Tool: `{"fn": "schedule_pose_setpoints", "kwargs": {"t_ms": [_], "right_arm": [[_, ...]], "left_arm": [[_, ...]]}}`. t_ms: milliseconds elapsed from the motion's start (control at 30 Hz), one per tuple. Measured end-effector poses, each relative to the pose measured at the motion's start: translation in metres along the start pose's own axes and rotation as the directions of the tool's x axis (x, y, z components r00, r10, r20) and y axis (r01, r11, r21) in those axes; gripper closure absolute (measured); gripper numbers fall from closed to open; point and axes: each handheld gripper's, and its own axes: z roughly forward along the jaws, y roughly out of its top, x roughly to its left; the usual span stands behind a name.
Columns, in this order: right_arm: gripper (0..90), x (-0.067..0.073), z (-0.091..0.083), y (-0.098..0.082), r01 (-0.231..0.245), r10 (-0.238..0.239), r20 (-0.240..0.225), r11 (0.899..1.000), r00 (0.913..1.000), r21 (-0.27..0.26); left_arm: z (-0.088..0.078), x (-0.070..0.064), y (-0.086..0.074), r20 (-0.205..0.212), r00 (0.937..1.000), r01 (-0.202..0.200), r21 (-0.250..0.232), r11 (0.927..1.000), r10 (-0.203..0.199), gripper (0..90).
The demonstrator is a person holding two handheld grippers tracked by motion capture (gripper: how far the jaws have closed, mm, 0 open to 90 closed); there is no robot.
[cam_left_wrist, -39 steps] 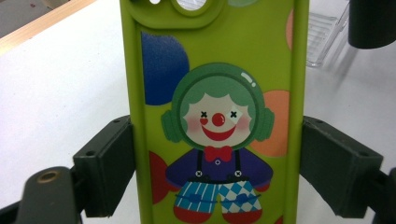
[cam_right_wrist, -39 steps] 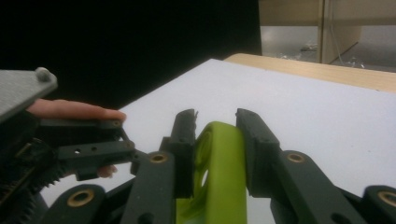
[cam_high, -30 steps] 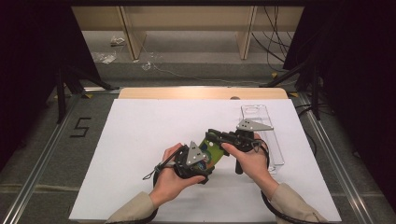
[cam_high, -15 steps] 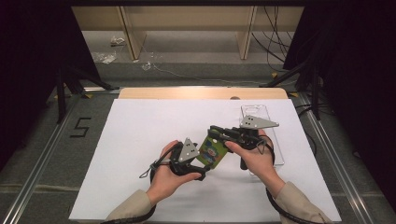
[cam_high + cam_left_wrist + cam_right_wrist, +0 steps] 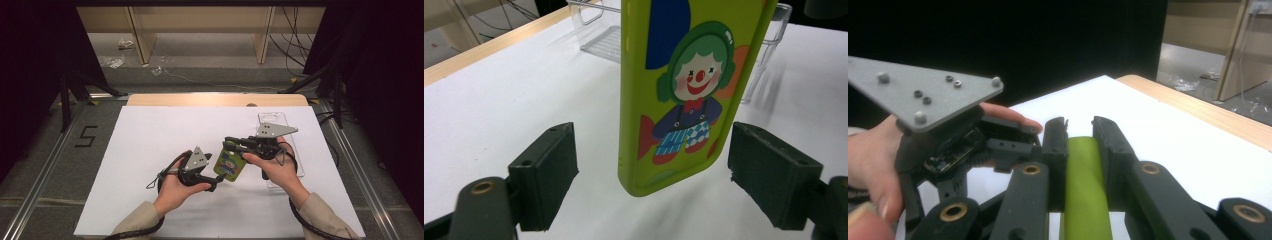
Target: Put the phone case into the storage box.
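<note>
phone case | right tool pinches it | left tool spread, closing in, seemingly untouching

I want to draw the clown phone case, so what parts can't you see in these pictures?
- Case top: cut off by the upper edge of the left gripper view.
- Case's clown side: in the right gripper view the case shows edge-on, clamped in the right gripper.
- Clown's details in the high view: too small.
- Clear tray: partly behind the right hand.
</note>
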Motion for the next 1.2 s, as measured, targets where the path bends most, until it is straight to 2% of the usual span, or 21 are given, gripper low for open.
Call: {"fn": "schedule_pose_setpoints", "kwargs": {"t_ms": [300,533,967,1200], "right_arm": [[77.6,-0.0015,-0.0032,0.004,0.043,-0.041,-0.046,0.998,0.9981,0.036],[77.6,-0.0018,-0.0031,0.0043,0.066,-0.062,-0.068,0.996,0.9957,0.067],[77.6,0.0003,-0.0031,0.0066,0.096,-0.087,-0.1,0.992,0.9911,0.084],[77.6,0.0022,-0.0021,0.0069,0.109,-0.096,-0.125,0.989,0.9875,0.097]], "left_arm": [[0.002,0.0024,-0.0024,0.042,0.999,-0.013,-0.016,0.9998,0.014,21.4],[0.0038,0.003,-0.0043,0.072,0.9973,-0.011,-0.01,0.9999,0.012,23.2],[0.0047,0.0028,-0.0042,0.091,0.9955,-0.027,-0.005,0.9996,0.027,24.7],[0.0064,0.0024,-0.0048,0.104,0.9934,-0.05,0.005,0.9987,0.049,26.3]]}}
